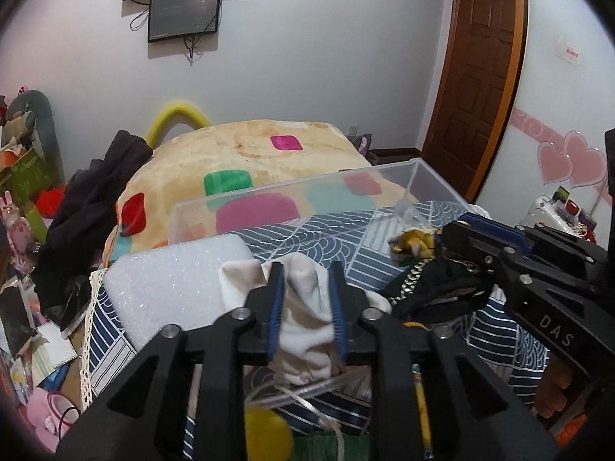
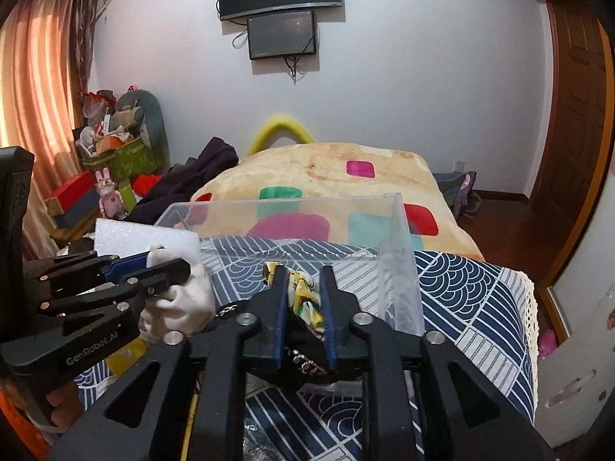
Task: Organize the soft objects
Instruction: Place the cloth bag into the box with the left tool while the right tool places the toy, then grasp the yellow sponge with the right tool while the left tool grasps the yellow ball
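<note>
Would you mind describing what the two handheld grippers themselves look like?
Both are matte black plastic with angular cut-out linkages and silver round bolts. Each finger carries a ribbed blue pad. The left gripper body reads "GenRobot.AI"; the right gripper body shows "DAS". A bare fingertip shows beneath each handle.

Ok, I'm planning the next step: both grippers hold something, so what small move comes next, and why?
Probably carry the left gripper, shut on the white cloth, forward over the clear box and let go. The box looks empty and lies just ahead. The right gripper, shut on the yellow and black item, could follow.
</note>
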`<state>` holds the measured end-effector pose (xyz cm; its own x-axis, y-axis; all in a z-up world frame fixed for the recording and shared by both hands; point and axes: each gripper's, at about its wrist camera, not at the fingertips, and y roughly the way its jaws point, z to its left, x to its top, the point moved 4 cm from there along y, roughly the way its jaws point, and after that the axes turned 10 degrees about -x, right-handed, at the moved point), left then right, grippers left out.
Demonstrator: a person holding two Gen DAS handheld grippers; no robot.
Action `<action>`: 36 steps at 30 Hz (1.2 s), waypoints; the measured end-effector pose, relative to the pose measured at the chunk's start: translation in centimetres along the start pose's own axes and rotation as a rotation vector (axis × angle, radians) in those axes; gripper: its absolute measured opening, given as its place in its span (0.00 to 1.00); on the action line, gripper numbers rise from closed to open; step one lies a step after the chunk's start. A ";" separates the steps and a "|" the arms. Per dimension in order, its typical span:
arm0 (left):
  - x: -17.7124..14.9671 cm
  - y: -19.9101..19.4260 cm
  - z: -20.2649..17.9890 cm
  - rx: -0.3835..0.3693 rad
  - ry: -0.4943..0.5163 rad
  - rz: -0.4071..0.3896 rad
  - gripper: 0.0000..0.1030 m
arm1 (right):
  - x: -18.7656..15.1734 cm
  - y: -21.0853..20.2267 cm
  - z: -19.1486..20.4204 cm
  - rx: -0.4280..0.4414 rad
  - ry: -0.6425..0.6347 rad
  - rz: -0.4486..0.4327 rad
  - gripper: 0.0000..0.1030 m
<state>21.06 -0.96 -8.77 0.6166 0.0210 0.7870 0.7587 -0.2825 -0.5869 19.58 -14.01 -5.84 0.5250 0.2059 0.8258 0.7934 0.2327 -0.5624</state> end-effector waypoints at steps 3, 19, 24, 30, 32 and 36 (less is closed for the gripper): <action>0.3 -1.1 -0.3 0.017 0.015 -0.030 0.47 | 0.2 -0.6 -0.3 0.009 0.011 -0.010 0.35; -1.1 -8.0 -0.3 0.023 0.030 -0.124 0.66 | 0.1 -5.5 0.3 0.032 0.024 -0.125 0.52; -3.2 -8.6 0.5 0.042 0.009 -0.104 0.69 | -1.1 -5.8 1.7 0.033 -0.014 -0.126 0.63; -6.4 -7.4 1.2 0.058 -0.002 -0.033 0.72 | -3.0 -4.4 3.2 0.042 -0.041 -0.076 0.68; -7.5 -6.6 1.4 0.052 -0.018 -0.001 0.72 | -3.8 -4.0 3.6 0.046 -0.049 -0.050 0.68; -9.4 -5.1 2.5 0.056 -0.057 0.057 0.72 | -5.2 -2.9 4.1 0.061 -0.056 0.006 0.68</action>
<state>11.92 2.64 -13.59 0.6687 0.0610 0.7410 0.7317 -0.2309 -0.6413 13.30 -11.90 -8.63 0.5106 0.2596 0.8197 0.7692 0.2882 -0.5703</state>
